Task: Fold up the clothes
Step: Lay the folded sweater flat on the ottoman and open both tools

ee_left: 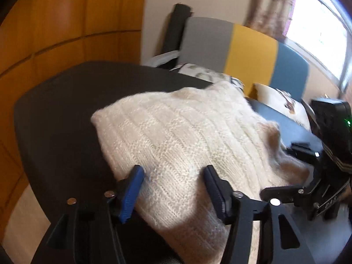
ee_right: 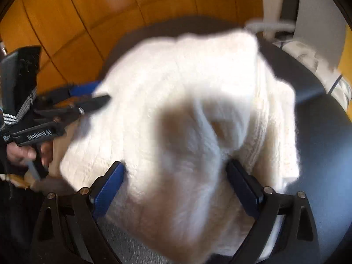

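Note:
A cream knitted sweater (ee_left: pixel 176 136) lies folded on a dark round table (ee_left: pixel 55 110). My left gripper (ee_left: pixel 173 189) is open, its blue-padded jaws spread over the sweater's near edge. My right gripper (ee_right: pixel 176 189) is open with a bunched fold of the sweater (ee_right: pixel 182 101) lying between its spread jaws; the view is blurred. The right gripper shows at the right of the left wrist view (ee_left: pixel 308 176). The left gripper shows at the left of the right wrist view (ee_right: pixel 72 107), at the sweater's side.
A chair with a grey, yellow and blue back (ee_left: pixel 242 50) stands behind the table with patterned cushions (ee_left: pixel 206 72). Wooden panels (ee_left: pixel 66 22) lie to the left. A window (ee_left: pixel 319 22) is at the upper right.

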Tool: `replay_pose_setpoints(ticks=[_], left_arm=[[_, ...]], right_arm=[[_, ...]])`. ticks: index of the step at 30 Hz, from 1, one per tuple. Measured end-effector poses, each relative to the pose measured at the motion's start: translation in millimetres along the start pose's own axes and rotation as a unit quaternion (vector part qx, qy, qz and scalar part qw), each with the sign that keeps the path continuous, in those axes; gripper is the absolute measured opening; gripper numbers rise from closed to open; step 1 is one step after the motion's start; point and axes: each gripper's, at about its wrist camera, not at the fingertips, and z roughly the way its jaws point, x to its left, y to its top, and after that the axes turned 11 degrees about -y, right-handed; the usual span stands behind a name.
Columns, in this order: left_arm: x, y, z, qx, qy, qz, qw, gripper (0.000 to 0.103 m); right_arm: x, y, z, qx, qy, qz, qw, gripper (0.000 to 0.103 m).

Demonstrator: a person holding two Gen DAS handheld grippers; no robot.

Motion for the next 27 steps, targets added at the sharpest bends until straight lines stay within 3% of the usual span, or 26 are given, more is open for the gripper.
replay_pose_setpoints(ticks=[4, 8, 11, 14, 19, 23, 27], left_arm=[[1.5, 8.6, 3.9, 0.015, 0.024, -0.021, 0.9994, 0.081], [9.3, 13.2, 1.1, 0.040, 0.025, -0.061, 0.9970, 0.082], [-5.0, 18.9, -19.2, 0.029, 0.092, -0.025, 0.9950, 0.080], [-19.4, 22.9, -49.6, -0.015, 0.125, -0.006, 0.9920, 0.079], [-32.7, 32.6, -112.9, -0.099, 0.102, -0.033, 0.9893, 0.079], [-34.6, 37.3, -138.2, -0.099, 0.097, -0.041, 0.9895, 0.069], [-25.6, 41.8, -142.2, -0.060, 0.054, -0.061, 0.9948, 0.065]], right_arm=[[4.9, -1.6, -9.9, -0.010, -0.017, 0.046, 0.999, 0.097], [16.9, -3.9, -27.5, -0.018, -0.054, 0.110, 0.992, 0.098], [30.5, -4.0, -56.8, -0.056, -0.086, 0.160, 0.982, 0.101], [49.1, -2.3, -91.3, -0.102, -0.128, 0.184, 0.969, 0.103], [84.7, 6.0, -126.1, -0.138, -0.201, 0.183, 0.952, 0.103], [94.2, 10.6, -120.6, -0.136, -0.225, 0.164, 0.951, 0.103], [98.2, 11.3, -120.7, -0.134, -0.223, 0.164, 0.951, 0.103]])
